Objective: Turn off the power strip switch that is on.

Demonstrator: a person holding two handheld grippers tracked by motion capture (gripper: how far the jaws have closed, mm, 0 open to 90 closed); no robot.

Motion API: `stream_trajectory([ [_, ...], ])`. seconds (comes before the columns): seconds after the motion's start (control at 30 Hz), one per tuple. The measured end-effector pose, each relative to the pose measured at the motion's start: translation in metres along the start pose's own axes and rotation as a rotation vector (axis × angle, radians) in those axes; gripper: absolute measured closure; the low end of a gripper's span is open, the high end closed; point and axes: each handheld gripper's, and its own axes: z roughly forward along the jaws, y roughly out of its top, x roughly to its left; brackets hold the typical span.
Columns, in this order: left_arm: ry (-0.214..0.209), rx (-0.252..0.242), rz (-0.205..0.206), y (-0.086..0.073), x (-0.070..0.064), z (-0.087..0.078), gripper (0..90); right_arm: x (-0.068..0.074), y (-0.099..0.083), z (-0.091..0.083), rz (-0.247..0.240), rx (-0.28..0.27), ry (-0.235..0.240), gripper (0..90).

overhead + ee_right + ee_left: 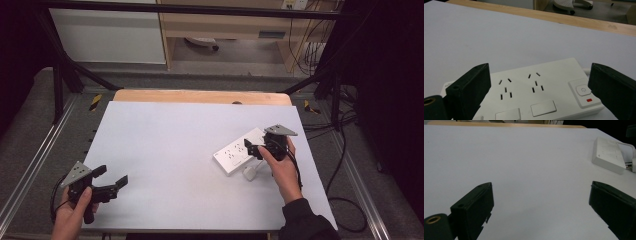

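White plastic marks the one object on the table: a power strip (pixel 238 151) lying flat and slanted in the right half of the high view, on a pale grey-white sheet that covers the table (pixel 165 150) except for a bare wooden strip along the far edge. In that view the right gripper (pixel 256 148) sits at the strip's right end, held by the person's right hand (pixel 280 162), whose dark sleeve comes up from the lower right corner of the frame; a small white plug-like piece (pixel 249 173) lies on the sheet just below the strip, beside that hand. In the right gripper view the strip (pixel 536 92) fills the lower middle of the frame, showing two sets of socket slots, flat rectangular covers below them, and a round button (pixel 583 90) with a small red mark beneath it at the right end. The right gripper's (pixel 537 87) two black jaws stand wide apart at either side of the frame, over the strip and holding nothing. At the lower left of the high view the left hand (pixel 75 210) holds the left gripper (pixel 111 178) near the sheet's front corner, well apart from the strip. In the left gripper view its jaws are likewise spread wide over bare sheet, and the strip (pixel 608 155) appears far off at the upper right of the frame.
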Motion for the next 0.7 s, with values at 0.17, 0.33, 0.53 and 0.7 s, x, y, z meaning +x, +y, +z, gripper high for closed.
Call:
stream_trajectory([
  [0.17, 0.002, -0.004, -0.002, 0.000, 0.001, -0.001, 5.7, -0.004, 0.006, -0.007, 0.018, 0.000, 0.013, 4.8],
  [0.33, -0.002, -0.004, -0.001, 0.000, 0.000, -0.001, 5.7, -0.006, 0.008, -0.013, 0.025, -0.001, 0.028, 3.9],
  [0.53, 0.004, 0.005, 0.001, 0.000, -0.001, 0.001, 5.7, -0.012, 0.007, -0.029, 0.042, -0.030, 0.068, 3.3],
  [0.7, -0.004, -0.002, 0.003, 0.000, -0.001, 0.001, 5.7, -0.018, 0.006, -0.038, 0.041, -0.033, 0.065, 3.3],
])
